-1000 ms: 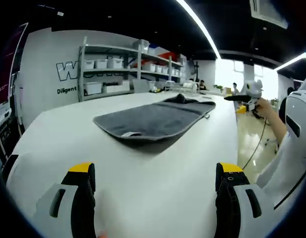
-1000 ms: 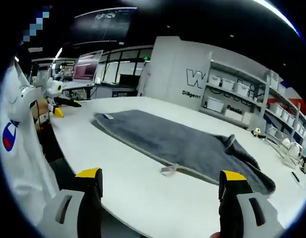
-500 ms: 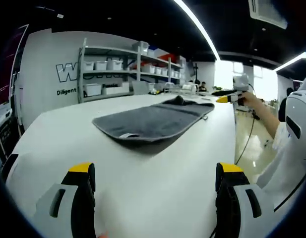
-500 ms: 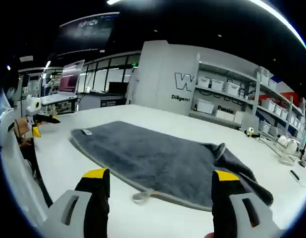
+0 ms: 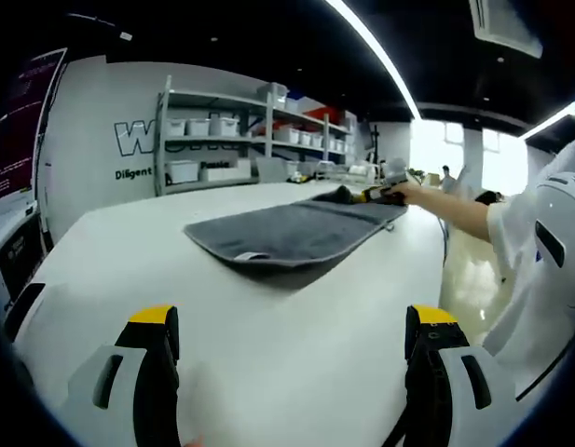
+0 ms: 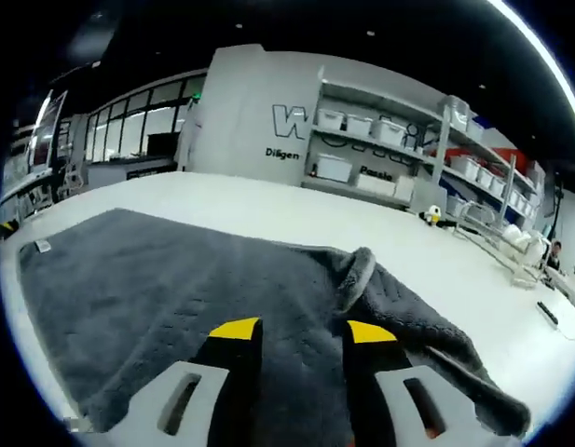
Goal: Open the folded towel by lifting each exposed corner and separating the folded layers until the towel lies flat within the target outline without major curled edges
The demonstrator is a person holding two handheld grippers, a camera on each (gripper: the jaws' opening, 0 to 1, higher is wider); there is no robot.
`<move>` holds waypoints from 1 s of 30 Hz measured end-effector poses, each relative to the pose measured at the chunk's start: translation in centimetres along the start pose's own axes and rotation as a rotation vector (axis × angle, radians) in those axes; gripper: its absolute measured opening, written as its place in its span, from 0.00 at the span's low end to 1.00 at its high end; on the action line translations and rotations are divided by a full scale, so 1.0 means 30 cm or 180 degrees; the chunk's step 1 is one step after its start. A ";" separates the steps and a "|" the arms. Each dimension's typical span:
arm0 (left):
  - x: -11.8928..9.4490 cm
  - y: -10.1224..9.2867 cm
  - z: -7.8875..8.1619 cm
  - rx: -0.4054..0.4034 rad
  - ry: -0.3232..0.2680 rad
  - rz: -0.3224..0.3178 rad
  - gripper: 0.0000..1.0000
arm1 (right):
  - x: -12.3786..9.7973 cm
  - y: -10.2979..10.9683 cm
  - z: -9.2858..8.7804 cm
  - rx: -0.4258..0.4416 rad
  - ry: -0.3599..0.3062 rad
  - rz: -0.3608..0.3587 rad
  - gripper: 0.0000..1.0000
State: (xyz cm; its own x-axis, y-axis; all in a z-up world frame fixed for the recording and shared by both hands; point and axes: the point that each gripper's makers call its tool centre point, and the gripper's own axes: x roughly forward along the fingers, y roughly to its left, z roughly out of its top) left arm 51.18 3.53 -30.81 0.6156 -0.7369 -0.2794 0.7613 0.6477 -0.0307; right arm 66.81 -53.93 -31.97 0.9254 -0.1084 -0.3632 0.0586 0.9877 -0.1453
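Reaching over the grey towel [image 6: 175, 298] on the white bench [image 5: 268, 345], my right gripper [image 6: 294, 333] has fingers narrowly apart, raised fold [image 6: 357, 270] just ahead. Left gripper [image 5: 292, 321] gapes wide, well short of the towel; right's nearer.

The room is a big open workshop with a dark ceiling [image 5: 268, 37] and long light strips [image 5: 371, 51] across it. A white wall [image 6: 259, 121] carries large letters and a line of smaller text. Next to it stands a metal shelving unit [image 5: 222, 140] with white storage boxes [image 6: 362, 126]. A wide white table [image 5: 101, 242] is in front. Bright windows [image 5: 441, 144] are far behind, and the floor [image 5: 473, 261] is glossy.
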 end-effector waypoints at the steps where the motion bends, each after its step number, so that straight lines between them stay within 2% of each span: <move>1: 0.000 0.003 0.000 -0.0006 0.0004 0.0012 0.99 | 0.022 -0.018 -0.001 0.0159 -0.0052 -0.0064 0.23; 4: 0.000 0.009 0.000 -0.0013 0.0017 0.0038 0.99 | 0.065 -0.068 -0.011 0.0674 -0.0155 -0.0234 0.20; 5: 0.000 0.011 0.001 -0.0014 0.0021 0.0047 0.99 | 0.076 -0.076 -0.016 0.0737 -0.0161 -0.0262 0.20; 8: 0.012 0.023 0.006 -0.0025 0.0032 0.0070 0.99 | 0.100 -0.102 -0.039 0.0392 0.0005 -0.0371 0.16; 11: 0.032 0.031 0.011 -0.0028 0.0049 0.0070 0.99 | 0.104 -0.126 -0.010 0.0577 -0.0140 -0.0409 0.07; 13: 0.044 0.033 0.014 -0.0015 0.0061 0.0061 0.99 | 0.096 -0.134 0.009 0.0586 -0.0174 -0.0381 0.00; 16: 0.063 0.031 0.021 -0.0008 0.0072 0.0024 0.99 | 0.078 -0.162 0.043 0.0398 -0.0151 -0.0413 0.00; 21: 0.086 0.029 0.026 0.0024 0.0099 -0.0006 0.99 | 0.029 -0.301 0.119 -0.0264 0.0023 -0.0837 0.00; 26: 0.105 0.033 0.024 0.0038 0.0135 -0.0007 0.99 | 0.008 -0.378 0.207 -0.0803 0.0114 -0.1087 0.00; 29: 0.113 0.040 0.019 0.0029 0.0164 0.0021 0.99 | 0.022 -0.400 0.250 -0.0784 0.0043 -0.1108 0.00; 30: 0.115 0.042 0.018 0.0028 0.0170 0.0032 0.99 | 0.034 -0.385 0.242 -0.0653 0.0017 -0.1018 0.00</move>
State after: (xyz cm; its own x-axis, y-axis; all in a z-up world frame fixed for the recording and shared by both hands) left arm 54.38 1.71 -31.29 0.6115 -0.7188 -0.3306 0.7571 0.6530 -0.0193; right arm 69.80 -64.63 -23.97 0.8705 -0.4088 -0.2742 0.2677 0.8606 -0.4332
